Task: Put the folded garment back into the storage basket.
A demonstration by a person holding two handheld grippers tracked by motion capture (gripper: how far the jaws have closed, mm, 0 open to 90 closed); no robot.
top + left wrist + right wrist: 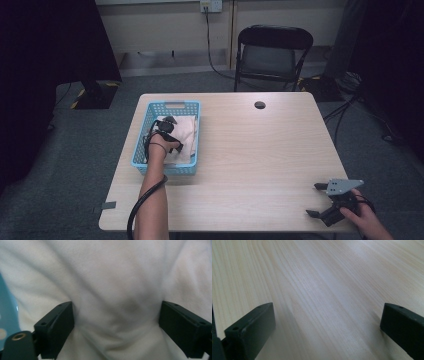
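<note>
While in basket (150, 117), left gripper (117, 315) astride cloth (112, 277)

So the surface (260, 150) is a light wood-grain top with a small dark round grommet hole (259, 105) near its far edge. Behind it there's a black folding chair (272, 55) on grey carpet (75, 150). A wall outlet (211, 5) sits up on the back wall, with a black cable (210, 50) hanging down from it to the floor. More cables (345, 107) lie off to the right.
</note>
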